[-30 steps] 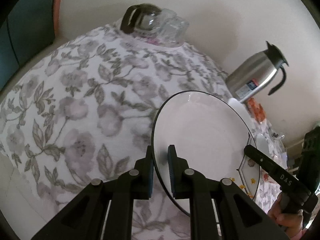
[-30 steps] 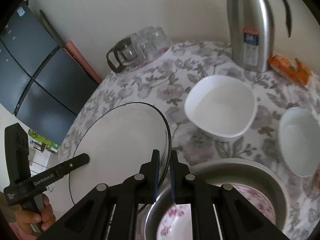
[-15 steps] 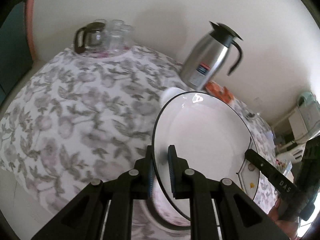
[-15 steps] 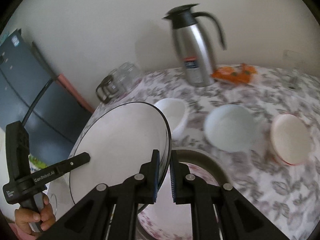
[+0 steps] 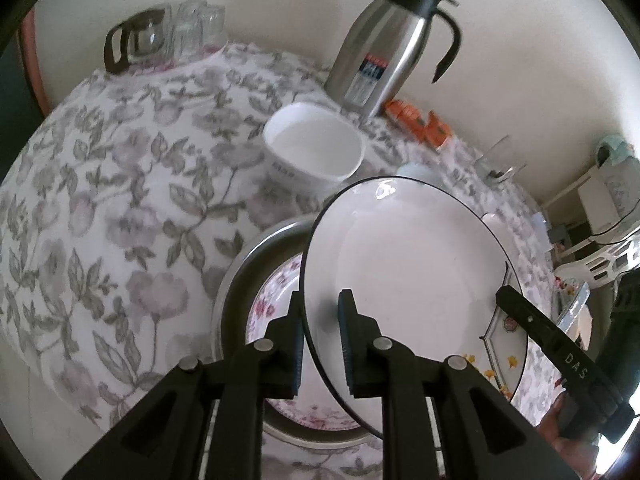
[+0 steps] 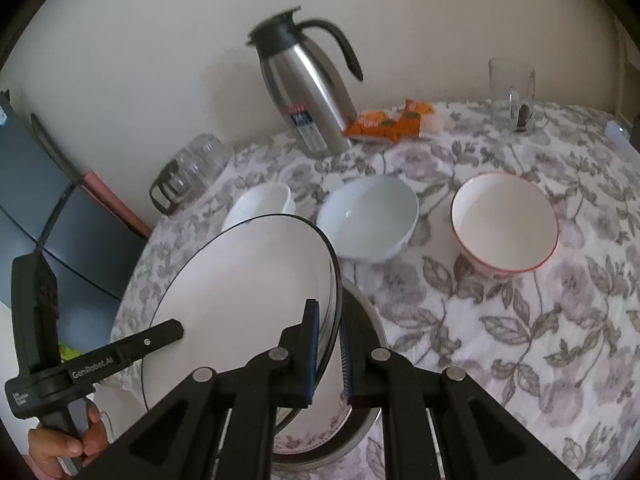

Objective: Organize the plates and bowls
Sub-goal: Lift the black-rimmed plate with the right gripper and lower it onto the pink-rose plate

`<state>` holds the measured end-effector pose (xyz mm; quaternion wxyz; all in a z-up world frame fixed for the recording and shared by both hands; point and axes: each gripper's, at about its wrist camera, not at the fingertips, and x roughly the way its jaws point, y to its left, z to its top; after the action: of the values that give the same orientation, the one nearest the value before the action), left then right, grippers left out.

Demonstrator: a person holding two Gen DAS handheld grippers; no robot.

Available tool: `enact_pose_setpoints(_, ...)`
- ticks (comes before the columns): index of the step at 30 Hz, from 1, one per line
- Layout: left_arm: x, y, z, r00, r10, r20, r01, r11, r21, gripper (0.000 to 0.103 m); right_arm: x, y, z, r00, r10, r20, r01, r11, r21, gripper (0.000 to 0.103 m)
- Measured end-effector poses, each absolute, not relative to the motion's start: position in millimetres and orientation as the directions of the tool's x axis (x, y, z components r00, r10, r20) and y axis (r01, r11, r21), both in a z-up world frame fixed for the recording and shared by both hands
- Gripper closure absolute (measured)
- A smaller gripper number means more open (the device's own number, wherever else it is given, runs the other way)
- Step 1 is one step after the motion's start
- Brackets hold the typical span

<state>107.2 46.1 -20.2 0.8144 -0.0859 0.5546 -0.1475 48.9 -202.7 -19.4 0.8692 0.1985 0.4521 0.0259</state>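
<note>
A large white plate with a thin black rim (image 5: 400, 264) (image 6: 240, 300) hangs tilted above a metal basin (image 5: 232, 292) (image 6: 368, 320). A floral plate (image 5: 276, 304) (image 6: 320, 428) lies in the basin. My left gripper (image 5: 320, 320) grips the plate's near rim, its jaws just starting to open. On the opposite rim, my right gripper (image 6: 330, 344) is shut on the plate. A white bowl (image 5: 316, 148) (image 6: 260, 204), a pale blue bowl (image 6: 368, 216) and a red-rimmed bowl (image 6: 504, 220) stand beyond the basin on the floral tablecloth.
A steel thermos jug (image 5: 384, 40) (image 6: 308, 80) stands at the back by the wall, orange packets (image 6: 388, 120) beside it. A glass jug with glasses (image 5: 136, 40) is at the far left, a glass mug (image 6: 512, 92) at the far right. A patterned plate (image 5: 504, 344) lies under the white one.
Both grippers have carried the white plate sideways across the table until it is over the metal basin. The bowls and thermos have come into view. The left jaws stand slightly wider.
</note>
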Motion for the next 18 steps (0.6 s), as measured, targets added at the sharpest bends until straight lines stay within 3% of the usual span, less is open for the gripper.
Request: enact_pose_setpoints(18, 114, 66, -83, 0.211, -0.323, -0.923, 0.026, 0.945, -0.325, 0.087, 64, -178, -74, 0.459, 0.205, -0.864, 0.092, 0.957, 0.275, 0.092)
